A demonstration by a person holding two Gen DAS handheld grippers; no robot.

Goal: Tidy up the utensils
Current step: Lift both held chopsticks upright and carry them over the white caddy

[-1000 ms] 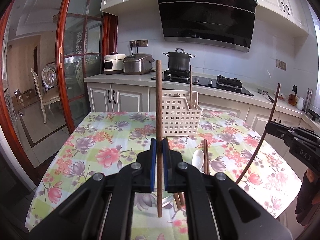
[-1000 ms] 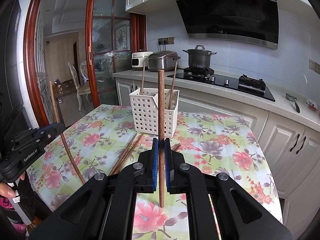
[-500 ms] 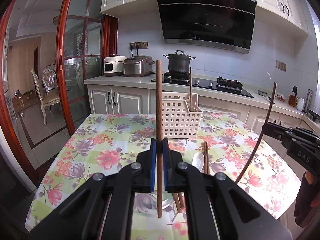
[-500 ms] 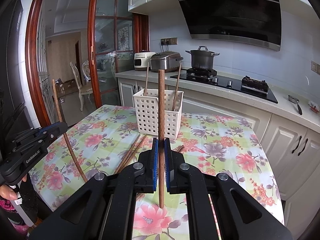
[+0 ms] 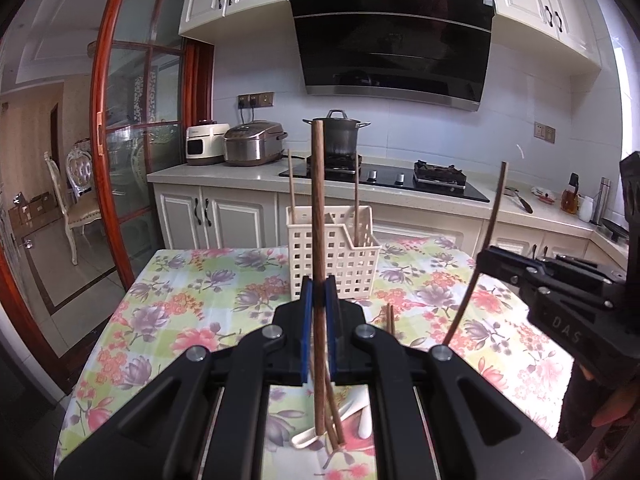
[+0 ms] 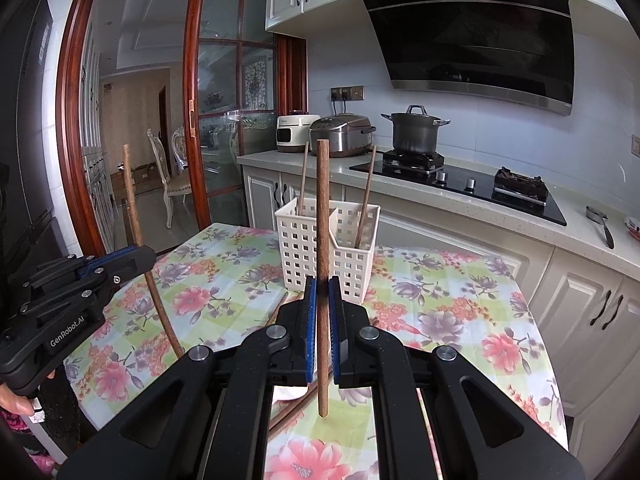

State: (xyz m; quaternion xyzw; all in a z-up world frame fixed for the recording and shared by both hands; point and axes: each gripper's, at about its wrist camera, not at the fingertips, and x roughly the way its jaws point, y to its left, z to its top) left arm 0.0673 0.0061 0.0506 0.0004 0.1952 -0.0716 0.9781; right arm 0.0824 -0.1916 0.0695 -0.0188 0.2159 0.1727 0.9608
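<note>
A white slotted basket [image 5: 340, 256] stands on the floral tablecloth [image 5: 200, 300], with two thin chopsticks [image 6: 303, 180] upright in it. My left gripper [image 5: 319, 296] is shut on a brown chopstick [image 5: 317, 200], held upright in front of the basket. My right gripper [image 6: 322, 292] is shut on another brown chopstick [image 6: 322, 200], also upright before the basket [image 6: 304, 240]. Each gripper shows in the other's view: the right gripper [image 5: 486, 258] at the right, the left gripper [image 6: 148, 254] at the left. Loose chopsticks [image 5: 389, 318] and a white spoon [image 5: 362, 416] lie on the cloth below my left gripper.
Behind the table runs a counter with two rice cookers [image 5: 252, 144], a lidded pot [image 5: 338, 134] on a black hob and a range hood [image 5: 392, 40] above. A red-framed glass door [image 5: 132, 140] is at the left. A person's hands hold both grippers.
Both grippers have moved forward towards the basket and a little up, each still carrying its chopstick. The basket now looks nearer and larger in both views.
</note>
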